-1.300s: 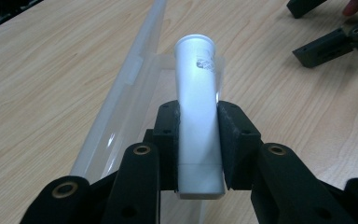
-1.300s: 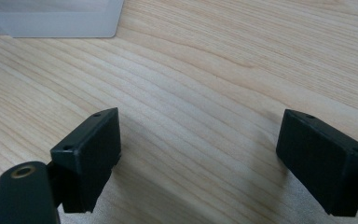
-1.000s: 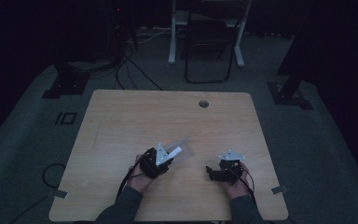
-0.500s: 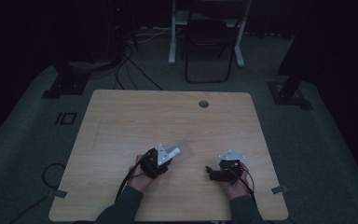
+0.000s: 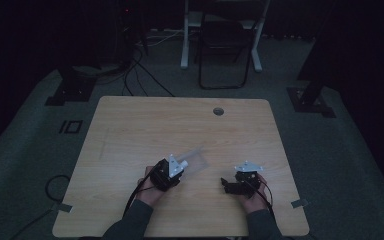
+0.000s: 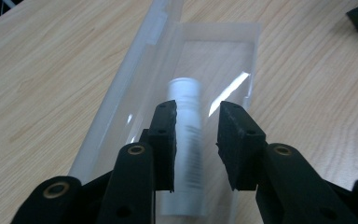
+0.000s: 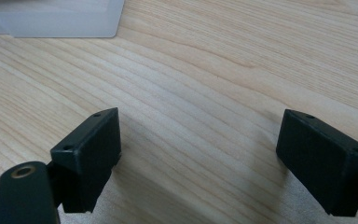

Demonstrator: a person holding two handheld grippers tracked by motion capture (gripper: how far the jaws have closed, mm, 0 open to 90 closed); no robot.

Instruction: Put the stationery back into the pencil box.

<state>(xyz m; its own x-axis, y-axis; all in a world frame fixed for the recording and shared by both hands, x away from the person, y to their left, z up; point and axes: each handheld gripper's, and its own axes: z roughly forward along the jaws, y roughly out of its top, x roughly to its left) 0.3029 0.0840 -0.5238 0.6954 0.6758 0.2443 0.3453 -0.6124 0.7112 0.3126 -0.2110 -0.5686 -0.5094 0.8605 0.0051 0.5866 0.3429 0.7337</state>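
White tube [image 6: 185,135] lies in clear plastic case [image 6: 168,79], left gripper [image 6: 196,140] jaws straddling it, part-spread, contact unclear. Right gripper [image 7: 198,154] at 3 o'clock, jaws wide, empty.

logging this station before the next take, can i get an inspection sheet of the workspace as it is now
surface: wooden table, bare apart from the items below; round hole near the far edge.
job's things: clear case lying open on the table, a white tube inside it.
clutter: nothing seen.
grippers: left tool over the case, jaws part open either side of the tube, not clearly touching it; right tool wide open over bare wood, holding nothing.
cables: a black one trails from each tool; more lie on the floor beyond the table.
surroundings: dark room, carpet, chair, stand bases.
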